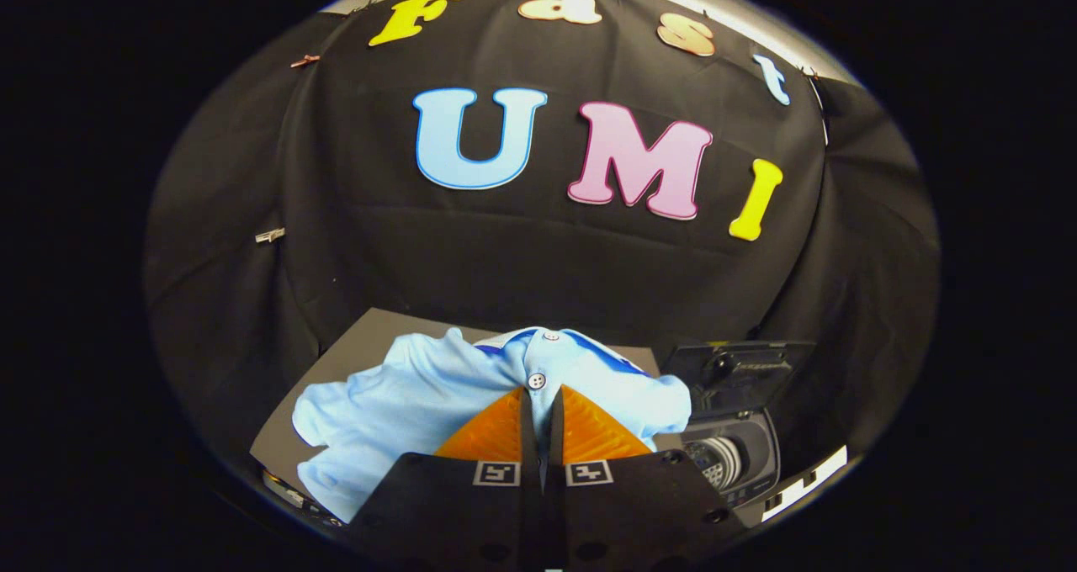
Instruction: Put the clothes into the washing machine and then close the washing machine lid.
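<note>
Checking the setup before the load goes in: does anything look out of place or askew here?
Nothing stands out. The light blue shirt lies crumpled on the grey board, as laundry would. The hand-held gripper sits nearly shut at its button placket. The washing machine beside it has its lid up.

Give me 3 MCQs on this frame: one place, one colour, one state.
1. Where is the washing machine?
A. to the right of the shirt
B. under the shirt
C. left of the shirt

2. What colour is the shirt?
A. red
B. light blue
C. green

3. How is the washing machine lid?
A. shut
B. lying on the shirt
C. raised open

Answers:
1. A, it stands beside the shirt's right edge, drum visible.
2. B, pale blue cloth with darker blue at the collar.
3. C, the lid stands up behind the drum opening.

The gripper has its jaws nearly together at the shirt's buttoned placket; whether they pinch cloth is unclear.
</note>
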